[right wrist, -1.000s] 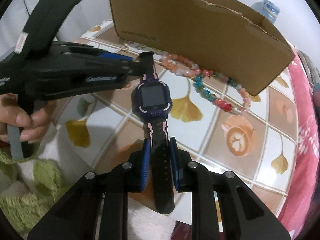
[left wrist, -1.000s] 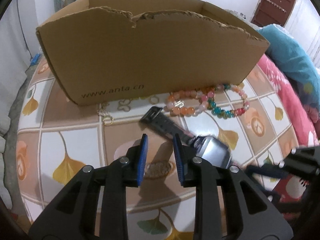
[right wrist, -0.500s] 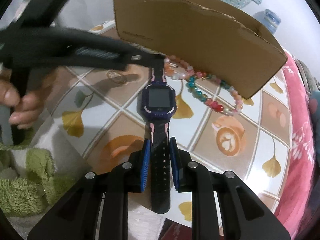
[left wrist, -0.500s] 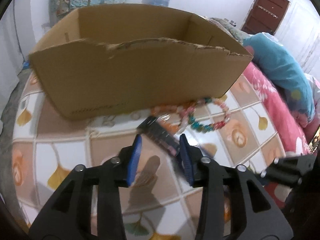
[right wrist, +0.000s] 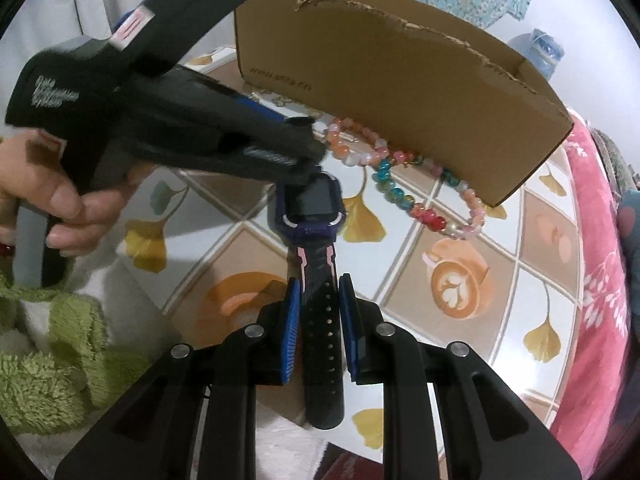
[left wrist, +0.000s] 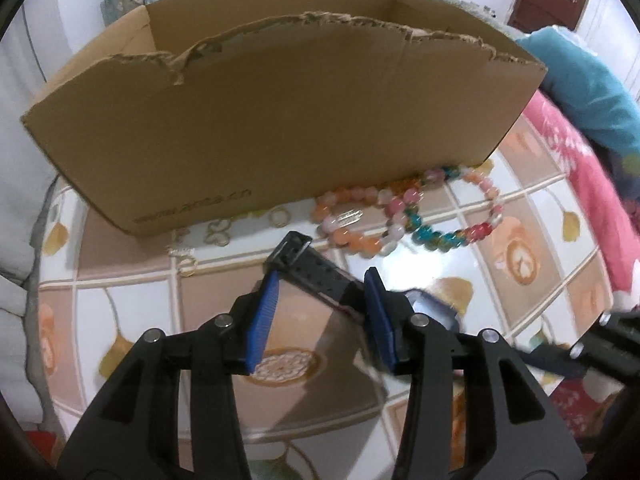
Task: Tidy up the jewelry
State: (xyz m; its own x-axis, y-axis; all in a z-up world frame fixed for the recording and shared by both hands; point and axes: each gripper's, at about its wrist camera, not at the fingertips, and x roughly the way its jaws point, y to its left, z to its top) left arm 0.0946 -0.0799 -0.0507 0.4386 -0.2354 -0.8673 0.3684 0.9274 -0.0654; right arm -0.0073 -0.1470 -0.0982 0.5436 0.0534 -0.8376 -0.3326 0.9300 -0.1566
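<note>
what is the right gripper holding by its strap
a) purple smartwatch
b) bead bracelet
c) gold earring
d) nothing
a: the right gripper's blue fingers press on both sides of the black perforated strap of the purple smartwatch, while the bead bracelets lie loose beside the cardboard box.

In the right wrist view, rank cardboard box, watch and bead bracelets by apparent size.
1. cardboard box, largest by far.
2. and 3. watch and bead bracelets: similar spans; the watch sits nearer the camera, so unranked.
</note>
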